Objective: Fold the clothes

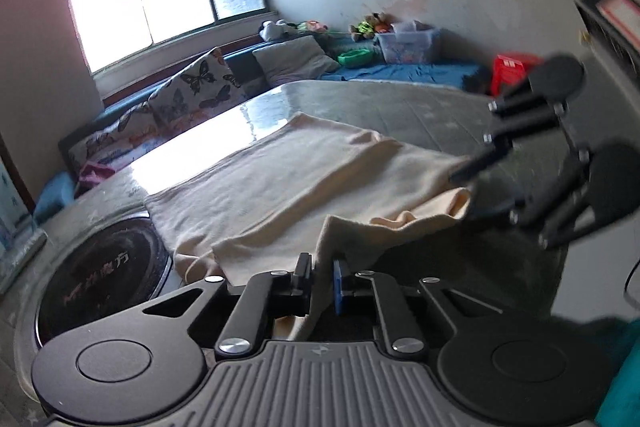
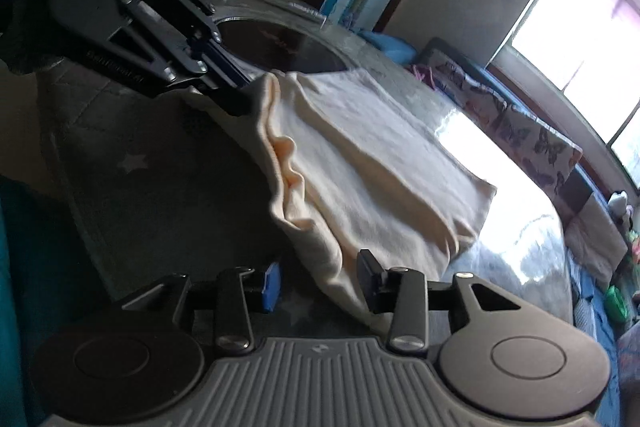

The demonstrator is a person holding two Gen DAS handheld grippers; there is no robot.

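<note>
We hold the cream garment by its near edge, lifted off the glass table. Our left gripper is closed on one corner; our right gripper stands wide open, cloth between its fingers, apparently for re-gripping.

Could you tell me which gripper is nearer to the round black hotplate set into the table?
Left. The left gripper grips the cream garment beside the hotplate; the right gripper is at the garment's far end.
</note>
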